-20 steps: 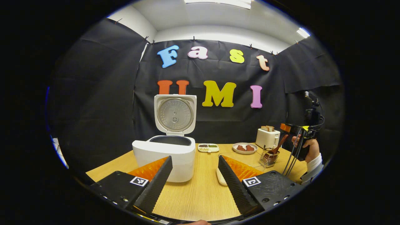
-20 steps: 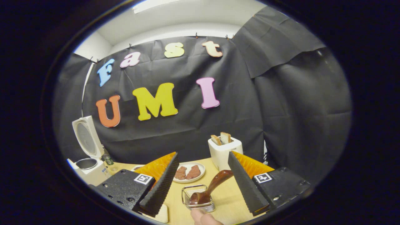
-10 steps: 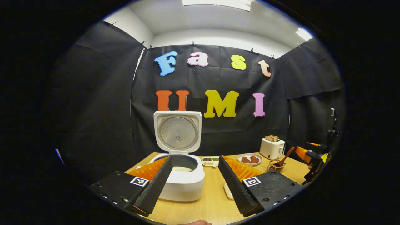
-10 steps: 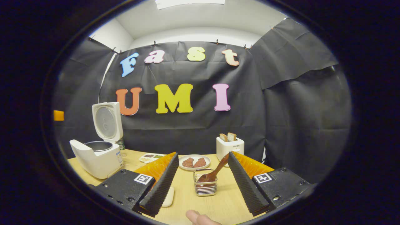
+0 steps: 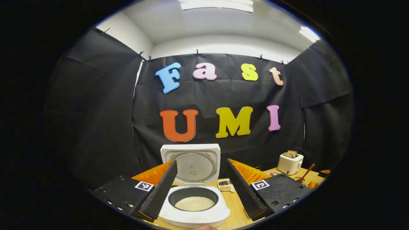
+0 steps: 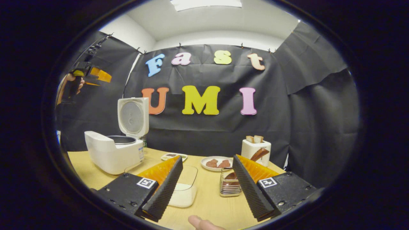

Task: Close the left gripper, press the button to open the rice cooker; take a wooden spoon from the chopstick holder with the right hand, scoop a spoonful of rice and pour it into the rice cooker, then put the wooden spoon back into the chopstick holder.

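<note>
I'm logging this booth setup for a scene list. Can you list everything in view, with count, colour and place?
rice cooker: one, white, lid up, left on the table, rice in its pot
wooden spoon: one, brown, standing in the chopstick holder
chopstick holder: one, wire, right of centre
clear container: one, white rice in it, front centre
plate: one, white, two reddish-brown pieces on it
toaster: one, white, bread in its slots, back right
divided dish: one, white, beside the cooker
table: one, light wood
left gripper: open, above the cooker
right gripper: open, facing the holder
thumb: one, bottom edge
</note>
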Action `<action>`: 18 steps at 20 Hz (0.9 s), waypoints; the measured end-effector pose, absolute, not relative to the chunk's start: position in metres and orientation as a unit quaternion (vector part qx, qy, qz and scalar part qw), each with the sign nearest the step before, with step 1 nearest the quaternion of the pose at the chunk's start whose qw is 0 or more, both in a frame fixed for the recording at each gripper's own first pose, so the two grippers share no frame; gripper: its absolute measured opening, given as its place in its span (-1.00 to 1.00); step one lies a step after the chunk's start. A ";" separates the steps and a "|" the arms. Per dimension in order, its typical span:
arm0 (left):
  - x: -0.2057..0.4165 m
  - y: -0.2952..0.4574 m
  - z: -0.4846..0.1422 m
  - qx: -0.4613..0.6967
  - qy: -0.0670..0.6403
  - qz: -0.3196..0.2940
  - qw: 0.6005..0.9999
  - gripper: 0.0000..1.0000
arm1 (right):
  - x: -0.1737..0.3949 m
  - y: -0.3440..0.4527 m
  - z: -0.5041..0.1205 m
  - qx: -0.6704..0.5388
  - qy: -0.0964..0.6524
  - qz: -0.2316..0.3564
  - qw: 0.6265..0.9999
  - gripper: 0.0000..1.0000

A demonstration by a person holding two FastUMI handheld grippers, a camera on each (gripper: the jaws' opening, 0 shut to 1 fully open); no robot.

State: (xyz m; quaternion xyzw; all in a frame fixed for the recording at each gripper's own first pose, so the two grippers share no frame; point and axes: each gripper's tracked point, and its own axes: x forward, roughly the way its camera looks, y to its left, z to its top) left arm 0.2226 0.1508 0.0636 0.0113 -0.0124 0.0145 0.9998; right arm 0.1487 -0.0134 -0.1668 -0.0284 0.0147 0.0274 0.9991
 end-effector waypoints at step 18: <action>0.442 0.206 0.054 0.027 -0.012 0.070 0.997 0.87 | 0.184 -0.009 -0.174 0.022 0.000 0.076 0.997 0.92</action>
